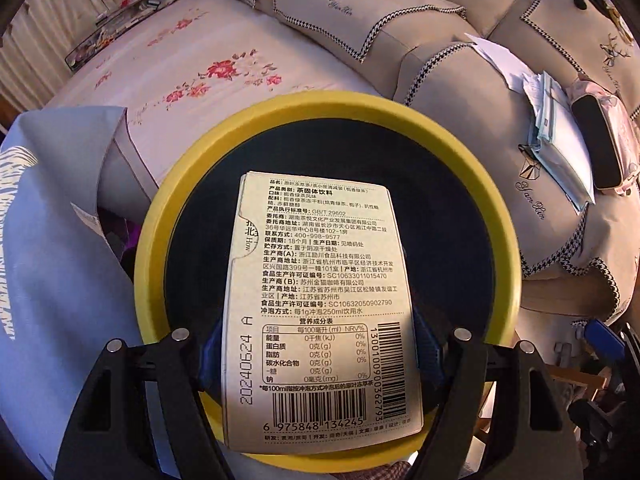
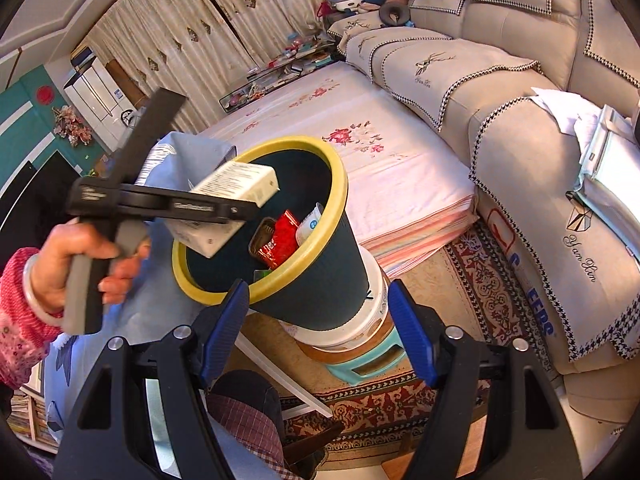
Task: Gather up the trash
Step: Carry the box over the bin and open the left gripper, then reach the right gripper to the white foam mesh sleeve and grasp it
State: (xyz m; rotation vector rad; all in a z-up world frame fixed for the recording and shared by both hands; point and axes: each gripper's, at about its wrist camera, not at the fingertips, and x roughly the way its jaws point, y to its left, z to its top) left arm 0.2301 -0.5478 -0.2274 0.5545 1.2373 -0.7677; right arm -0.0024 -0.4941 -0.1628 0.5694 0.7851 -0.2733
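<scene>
A cream carton (image 1: 320, 300) printed with black text and barcodes is clamped between the blue pads (image 1: 428, 352) of my left gripper (image 1: 320, 356), which is shut on it. It hangs directly over the mouth of a dark bin with a yellow rim (image 1: 492, 184). In the right wrist view a hand holds that left gripper (image 2: 228, 204) with the carton (image 2: 236, 178) above the bin (image 2: 340, 184). A red wrapper (image 2: 280, 240) and a white packet (image 2: 310, 222) lie inside. My right gripper (image 2: 316, 320) stands open and empty in front of the bin.
The bin stands on a white bucket (image 2: 376, 312) atop a teal stool (image 2: 372, 364). A light blue bag (image 2: 168, 160) is beside it, floral bedding (image 2: 384, 168) behind. Loose papers (image 1: 560, 140) and a pink pouch (image 1: 600, 140) lie on the beige sofa (image 2: 520, 128). A patterned rug (image 2: 480, 280) covers the floor.
</scene>
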